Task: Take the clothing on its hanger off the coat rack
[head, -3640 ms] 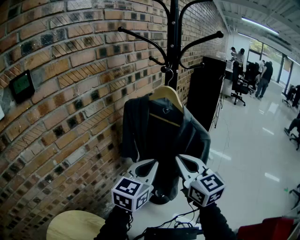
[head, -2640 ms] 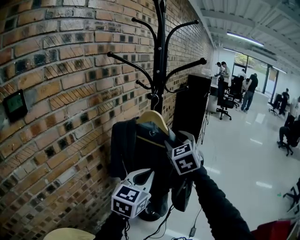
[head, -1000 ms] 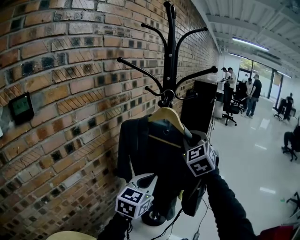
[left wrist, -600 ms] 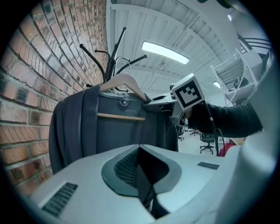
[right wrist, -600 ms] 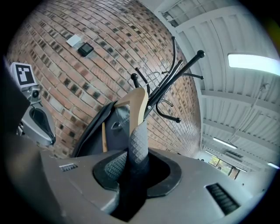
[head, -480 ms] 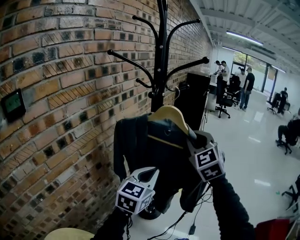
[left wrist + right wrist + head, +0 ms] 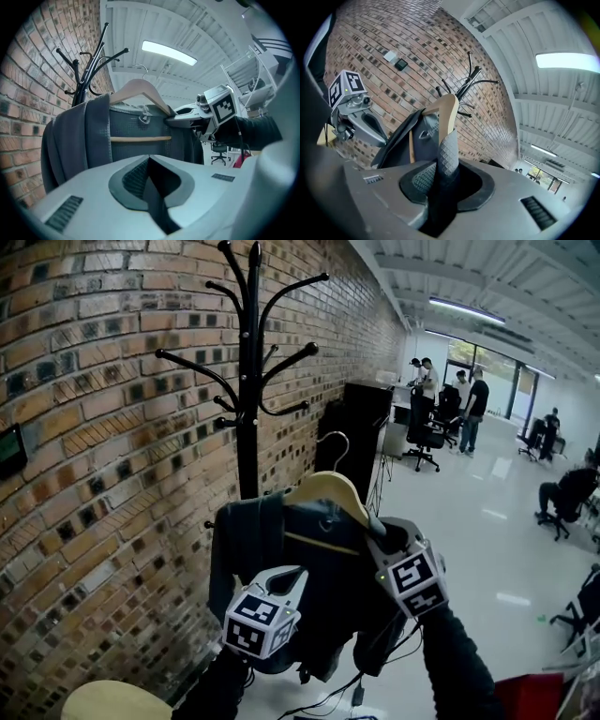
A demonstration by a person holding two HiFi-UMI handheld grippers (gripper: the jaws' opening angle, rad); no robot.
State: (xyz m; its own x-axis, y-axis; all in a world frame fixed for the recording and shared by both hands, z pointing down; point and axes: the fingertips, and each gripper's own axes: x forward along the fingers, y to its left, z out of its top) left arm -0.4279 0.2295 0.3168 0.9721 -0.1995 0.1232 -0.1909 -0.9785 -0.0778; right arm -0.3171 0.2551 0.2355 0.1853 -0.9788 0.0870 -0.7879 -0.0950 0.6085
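Note:
A dark jacket (image 7: pixel 281 587) hangs on a wooden hanger (image 7: pixel 326 489), and the hanger's metal hook (image 7: pixel 335 441) is free in the air to the right of the black coat rack (image 7: pixel 247 399). My right gripper (image 7: pixel 377 529) is shut on the hanger's right shoulder, where the wood (image 7: pixel 448 117) rises from between its pads (image 7: pixel 446 157). My left gripper (image 7: pixel 284 583) sits low in front of the jacket with its jaws shut and nothing between them. From the left gripper view I see the hanger (image 7: pixel 138 89), the jacket (image 7: pixel 93 136) and the right gripper (image 7: pixel 190 113).
A brick wall (image 7: pixel 103 456) runs along the left behind the rack. A black cabinet (image 7: pixel 361 427) stands further along it. A round wooden stool (image 7: pixel 103 701) is at the bottom left. Cables (image 7: pixel 356 690) lie on the white floor. People and office chairs (image 7: pixel 431 432) are far off.
The hanger with the jacket has come off the rack's arm and moved right and down, away from the rack, in my right gripper. The left gripper stays low in front.

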